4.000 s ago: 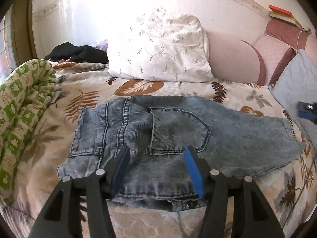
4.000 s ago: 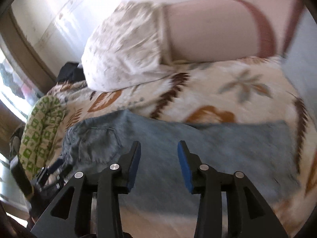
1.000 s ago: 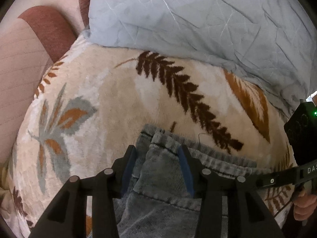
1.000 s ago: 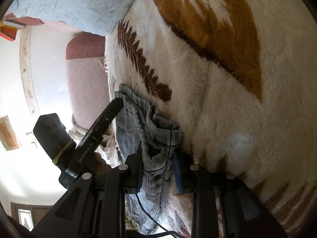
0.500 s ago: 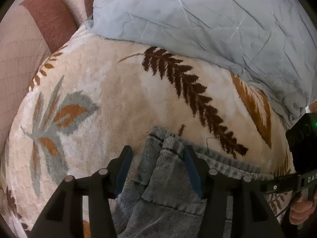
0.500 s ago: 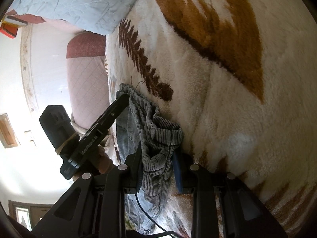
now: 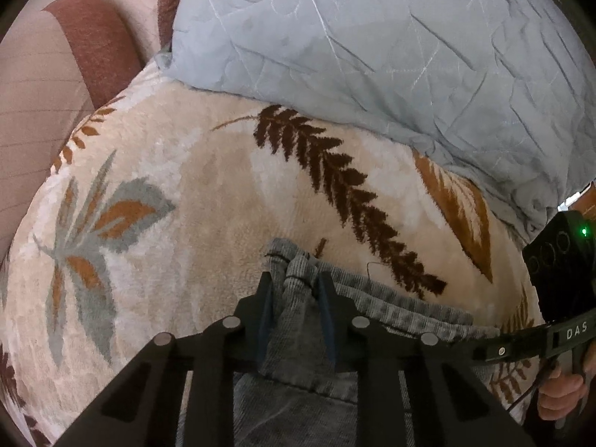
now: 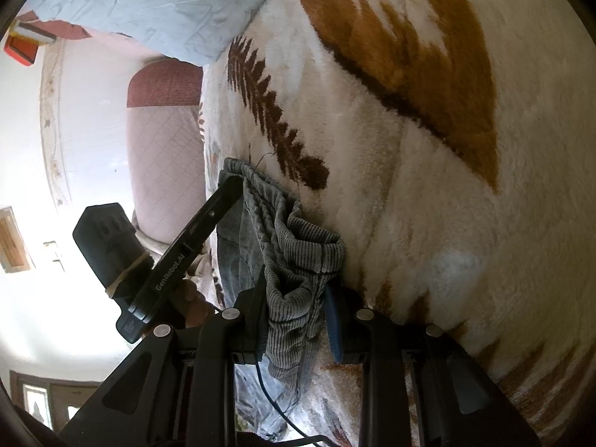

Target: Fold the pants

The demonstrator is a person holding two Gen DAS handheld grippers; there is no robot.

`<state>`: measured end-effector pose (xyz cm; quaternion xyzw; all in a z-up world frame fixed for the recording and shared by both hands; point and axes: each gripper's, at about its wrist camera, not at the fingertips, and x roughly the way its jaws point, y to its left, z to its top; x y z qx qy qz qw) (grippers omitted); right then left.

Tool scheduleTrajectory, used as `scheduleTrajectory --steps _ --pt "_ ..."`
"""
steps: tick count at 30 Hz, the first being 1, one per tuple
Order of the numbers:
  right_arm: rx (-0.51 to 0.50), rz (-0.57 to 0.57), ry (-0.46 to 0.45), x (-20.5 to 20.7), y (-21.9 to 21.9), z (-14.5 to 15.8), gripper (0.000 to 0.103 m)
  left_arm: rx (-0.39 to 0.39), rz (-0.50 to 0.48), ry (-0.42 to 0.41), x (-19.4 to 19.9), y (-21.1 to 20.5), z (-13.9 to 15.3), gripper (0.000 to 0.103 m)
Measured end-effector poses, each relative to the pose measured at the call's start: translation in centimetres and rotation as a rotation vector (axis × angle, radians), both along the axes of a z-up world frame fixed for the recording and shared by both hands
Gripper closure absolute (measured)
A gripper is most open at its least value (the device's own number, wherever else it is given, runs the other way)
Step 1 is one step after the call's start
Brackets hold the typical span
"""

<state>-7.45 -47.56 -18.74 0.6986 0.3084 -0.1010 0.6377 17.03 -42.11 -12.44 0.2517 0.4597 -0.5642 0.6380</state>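
Note:
The grey-blue denim pants [image 7: 298, 391] lie on the leaf-patterned blanket [image 7: 205, 186]. My left gripper [image 7: 296, 287] is shut on one corner of the leg hem, which bunches up between the fingers. My right gripper [image 8: 298, 294] is shut on the other hem corner of the pants [image 8: 298, 246], right at the blanket surface. The right gripper's body shows at the right edge of the left wrist view [image 7: 558, 279]. The left gripper shows in the right wrist view [image 8: 208, 219], gripping the far hem corner. The rest of the pants is hidden below both views.
A light blue quilted cover [image 7: 372, 48] lies just beyond the hem on the blanket. Pink and maroon cushions [image 7: 56, 56] stand at the left. The headboard cushion [image 8: 164, 119] and wall show at the left of the right wrist view.
My left gripper has closed its fingers on the hem corner, bunching the denim. My right gripper has kept its hold on the other corner and barely moved.

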Motion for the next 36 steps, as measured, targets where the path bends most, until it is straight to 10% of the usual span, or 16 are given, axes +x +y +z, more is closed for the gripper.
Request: scheduleTrajectory --steps 21,36 --pt "-0.165 0.156 -0.247 2.8 4.2 6.8 0.084 -0.262 0.183 -0.031 2.5 11.8 10.0 0.083" --pt "-0.209 0.378 -0.242 8.7 12.7 6.5 0.084 -0.252 0.351 0.001 4.7 22.6 6.7 0.083"
